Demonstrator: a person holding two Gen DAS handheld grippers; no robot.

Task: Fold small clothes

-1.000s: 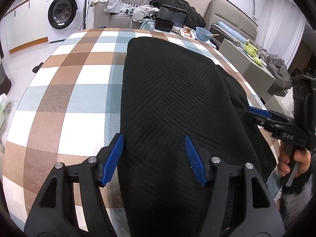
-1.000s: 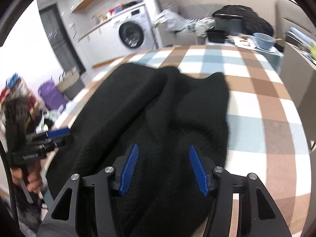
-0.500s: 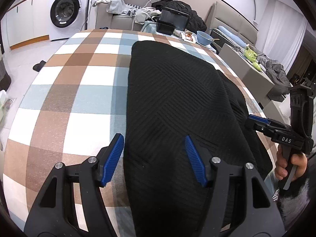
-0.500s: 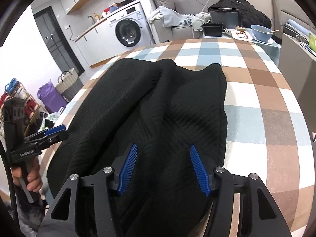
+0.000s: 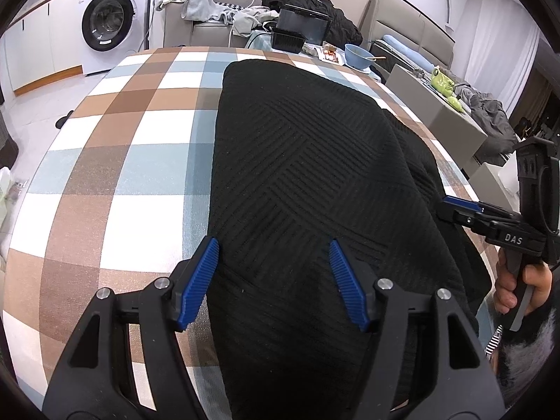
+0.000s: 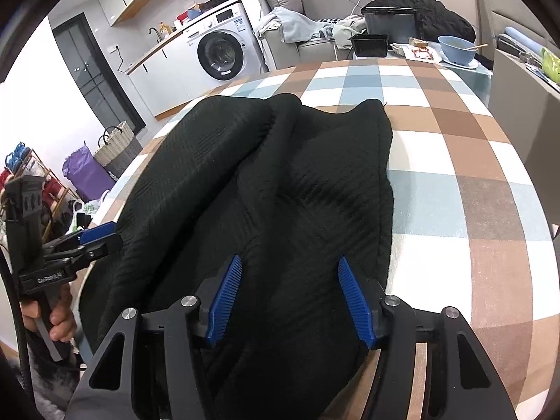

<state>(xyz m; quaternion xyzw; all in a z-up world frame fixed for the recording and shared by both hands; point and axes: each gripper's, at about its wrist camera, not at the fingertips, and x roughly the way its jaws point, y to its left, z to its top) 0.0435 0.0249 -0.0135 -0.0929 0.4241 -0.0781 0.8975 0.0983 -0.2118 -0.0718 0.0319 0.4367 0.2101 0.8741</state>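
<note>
A black knit garment (image 5: 308, 175) lies lengthwise on the checked tablecloth (image 5: 115, 161), its right side folded over in a long ridge. It also shows in the right wrist view (image 6: 266, 192). My left gripper (image 5: 273, 266) is open and empty, hovering over the garment's near left edge. My right gripper (image 6: 290, 290) is open and empty over the garment's near right part. Each gripper shows in the other's view: the right one (image 5: 465, 208) at the garment's right edge, the left one (image 6: 94, 238) at its left edge.
At the table's far end stand a black tray (image 5: 287, 38), a food plate and a blue bowl (image 5: 358, 55). A washing machine (image 5: 112, 24) and a sofa with clothes stand beyond. A grey cabinet (image 5: 448, 119) is to the right.
Both grippers have drawn back slightly and risen over the near end of the garment. The garment lies as before. Both grippers stay open.
</note>
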